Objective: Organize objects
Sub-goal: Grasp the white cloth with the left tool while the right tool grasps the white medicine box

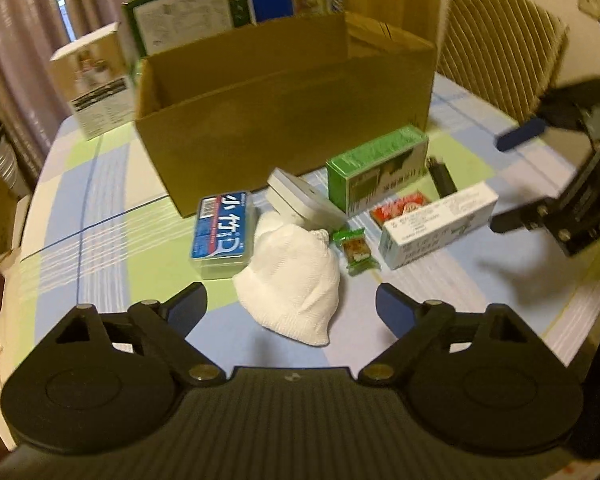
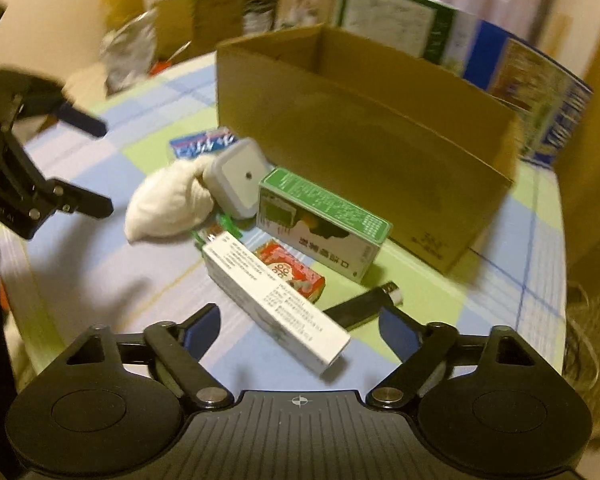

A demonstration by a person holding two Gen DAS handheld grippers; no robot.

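Both your left tool (image 1: 291, 305) and right tool (image 2: 299, 330) hang open and empty, so crowding the white carton (image 2: 276, 306) risks knocking the lighter (image 2: 358, 306) away.

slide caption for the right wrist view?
Open right gripper above a long white box, with small items beside the cardboard box.

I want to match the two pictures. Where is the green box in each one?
Left wrist view: the green box sits right of centre, just in front of the cardboard box, behind the long white box.
Right wrist view: the green box lies near the middle, again in front of the cardboard box, beyond the long white box.
Shared landmark: the cardboard box standing right behind it.
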